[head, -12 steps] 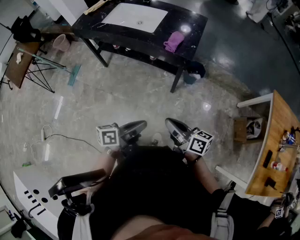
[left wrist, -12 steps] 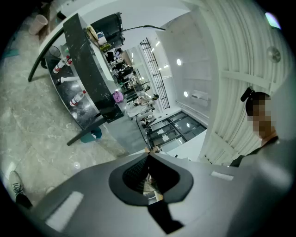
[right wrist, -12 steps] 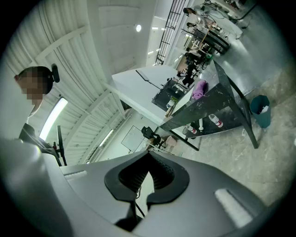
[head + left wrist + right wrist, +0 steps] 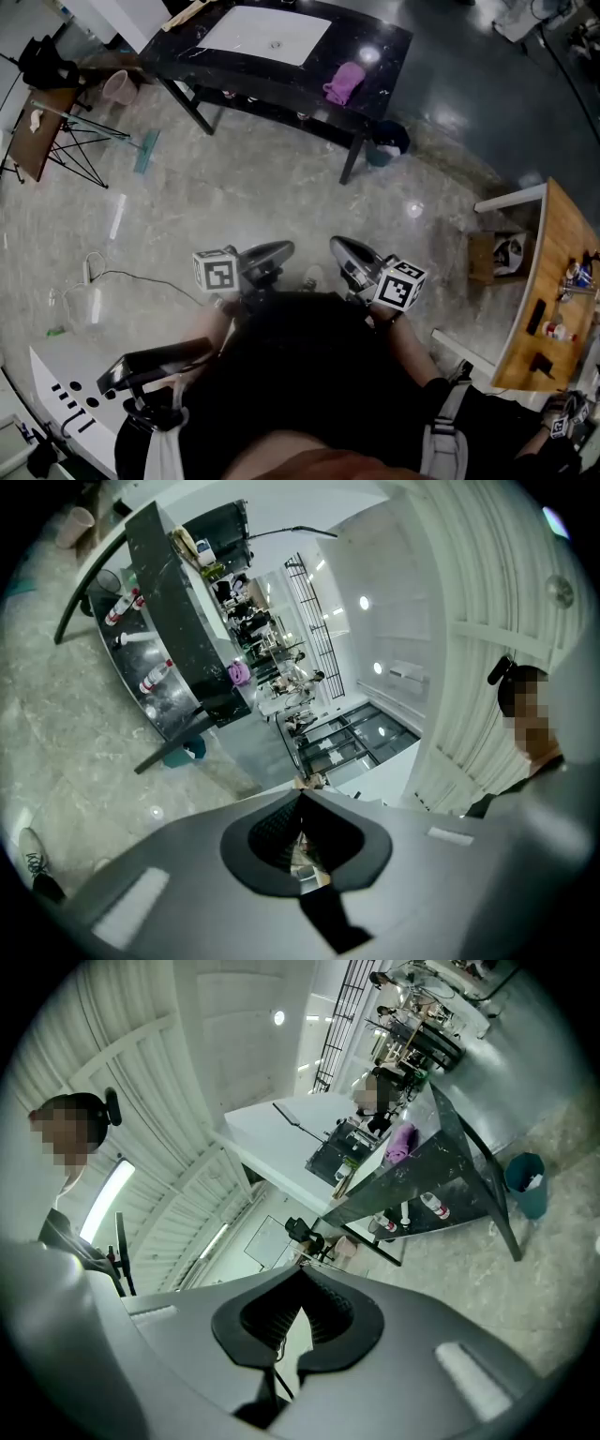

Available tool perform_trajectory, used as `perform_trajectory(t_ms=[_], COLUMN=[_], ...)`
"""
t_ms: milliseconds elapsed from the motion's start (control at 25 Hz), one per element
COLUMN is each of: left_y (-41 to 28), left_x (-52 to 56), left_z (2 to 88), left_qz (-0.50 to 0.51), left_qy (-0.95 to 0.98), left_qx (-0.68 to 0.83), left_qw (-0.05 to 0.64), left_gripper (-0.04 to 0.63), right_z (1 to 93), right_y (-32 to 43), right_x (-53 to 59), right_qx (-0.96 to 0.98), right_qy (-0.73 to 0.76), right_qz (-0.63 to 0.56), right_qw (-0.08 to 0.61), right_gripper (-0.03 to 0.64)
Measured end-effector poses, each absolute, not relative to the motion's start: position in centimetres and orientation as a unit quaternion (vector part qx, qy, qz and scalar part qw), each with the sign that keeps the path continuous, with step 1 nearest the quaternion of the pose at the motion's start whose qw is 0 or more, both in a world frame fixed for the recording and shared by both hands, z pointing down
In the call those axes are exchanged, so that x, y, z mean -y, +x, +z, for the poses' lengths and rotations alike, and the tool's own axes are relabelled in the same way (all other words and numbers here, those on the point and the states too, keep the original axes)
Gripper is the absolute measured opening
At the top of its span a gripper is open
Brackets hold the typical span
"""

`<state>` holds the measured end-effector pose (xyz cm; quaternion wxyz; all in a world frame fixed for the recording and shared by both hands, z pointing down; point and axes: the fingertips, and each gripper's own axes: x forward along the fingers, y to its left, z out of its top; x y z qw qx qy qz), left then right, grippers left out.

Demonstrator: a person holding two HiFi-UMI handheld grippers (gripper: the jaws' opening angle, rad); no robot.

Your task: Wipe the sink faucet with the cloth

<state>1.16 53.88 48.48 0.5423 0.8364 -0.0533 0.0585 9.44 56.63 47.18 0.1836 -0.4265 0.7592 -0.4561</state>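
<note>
Nothing of the wiping looks begun. The pink cloth [image 4: 343, 82] lies on the black table [image 4: 384, 42] beside the white sink [image 4: 265, 36], well apart from the person. The left gripper [image 4: 272, 253] and right gripper [image 4: 345, 251] are both closed on nothing. Everything is left to do: reaching the table, taking the cloth, wiping the faucet, which is too small to make out.

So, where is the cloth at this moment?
In the head view, the pink cloth lies at the top centre, on the black counter, just to the right of the white sink basin.
</note>
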Motion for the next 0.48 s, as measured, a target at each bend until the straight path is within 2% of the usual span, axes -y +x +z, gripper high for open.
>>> perform_trajectory(t_ms=[480], left_y=[2.7], left_x=[-51.7], left_z=[47.7], left_qz=[0.063], left_qy=[0.836], left_qx=[0.044], left_qw=[0.544], left_gripper=[0.002], right_z=[47.8], right_y=[13.9], right_x=[-53.2], right_qx=[-0.725], right_qy=[-0.459], right_qz=[-0.464], right_qw=[0.219], right_gripper=[0.025])
